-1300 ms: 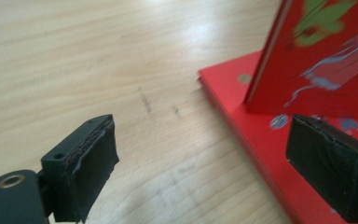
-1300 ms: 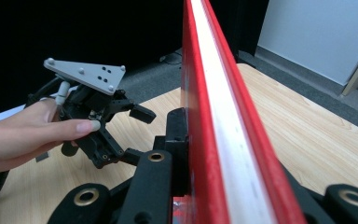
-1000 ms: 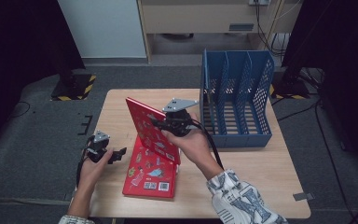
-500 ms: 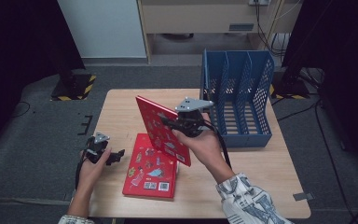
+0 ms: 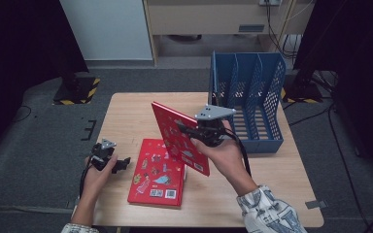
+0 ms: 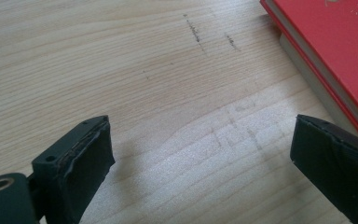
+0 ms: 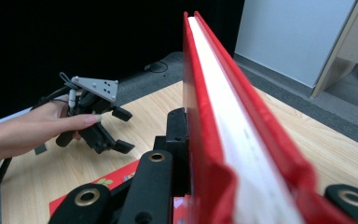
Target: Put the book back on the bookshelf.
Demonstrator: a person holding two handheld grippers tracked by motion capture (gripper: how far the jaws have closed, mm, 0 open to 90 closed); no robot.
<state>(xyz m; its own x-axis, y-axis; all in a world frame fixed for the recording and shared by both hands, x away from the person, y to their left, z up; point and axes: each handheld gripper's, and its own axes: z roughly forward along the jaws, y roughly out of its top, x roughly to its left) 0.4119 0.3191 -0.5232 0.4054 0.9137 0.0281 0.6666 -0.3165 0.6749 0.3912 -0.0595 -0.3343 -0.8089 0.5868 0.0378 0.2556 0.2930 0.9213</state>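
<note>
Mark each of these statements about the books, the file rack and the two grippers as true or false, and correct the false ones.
1. The right gripper is shut on a red book lifted off the table. True.
2. The left gripper grips the second red book. False: its jaws are open over bare table, beside that book.
3. The second red book lies flat on the table. True.
4. The blue file rack already holds a book. False: its slots look empty.
5. The lifted book is tilted, not flat. True.

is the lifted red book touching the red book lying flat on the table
Apart: the high view shows the lifted red hardcover book raised in the right gripper above the flat red book.
</note>
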